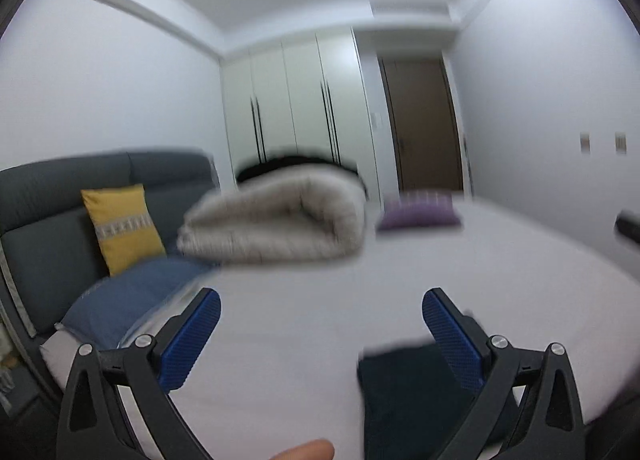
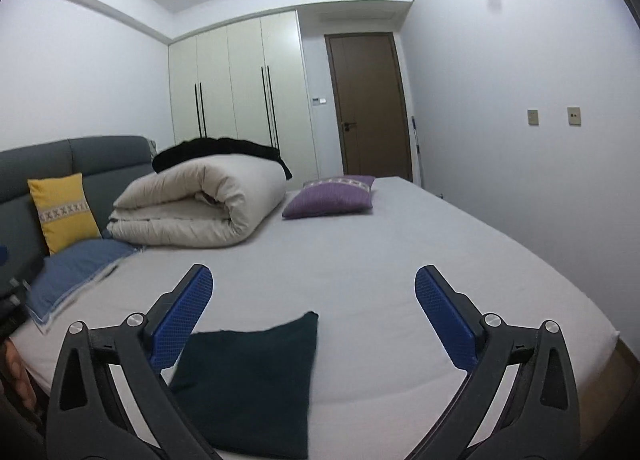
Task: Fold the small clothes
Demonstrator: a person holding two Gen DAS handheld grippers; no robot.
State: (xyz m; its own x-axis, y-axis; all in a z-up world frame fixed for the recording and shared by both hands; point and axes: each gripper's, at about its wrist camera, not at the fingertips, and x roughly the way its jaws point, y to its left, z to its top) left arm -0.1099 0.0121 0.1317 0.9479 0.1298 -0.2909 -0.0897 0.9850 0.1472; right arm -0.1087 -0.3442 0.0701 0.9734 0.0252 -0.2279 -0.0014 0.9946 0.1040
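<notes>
A wide bed under a pale grey sheet [image 2: 400, 260] fills both views, and everything is carried by it. At its head end a bulky cream quilt, rolled and folded [image 2: 192, 204], is seen beside the grey padded headboard [image 2: 100, 156], with a black garment [image 2: 216, 150] draped over its top. A blue pillow [image 2: 76, 272] lies at the head-side near corner, a mustard-yellow cushion with a patterned band [image 2: 64, 212] is propped against the headboard, and a purple cushion [image 2: 332, 196] sits toward the far edge.

The task's thing, a small dark teal cloth, flat and roughly four-sided [image 2: 248, 384], lies close to the bed's near edge. In the right wrist view it is placed low and left of centre, partly under the left jaw of the right gripper [image 2: 314, 312]; its long axis appears to run from the near edge toward the far corner. In the blurred left wrist view the same cloth [image 1: 408, 392] sits low and right of the left gripper [image 1: 322, 328].

Both pairs of jaws are spread wide and nothing is pinched. The cloth is judged to lie between the two grippers; which is nearer cannot be told.
</notes>
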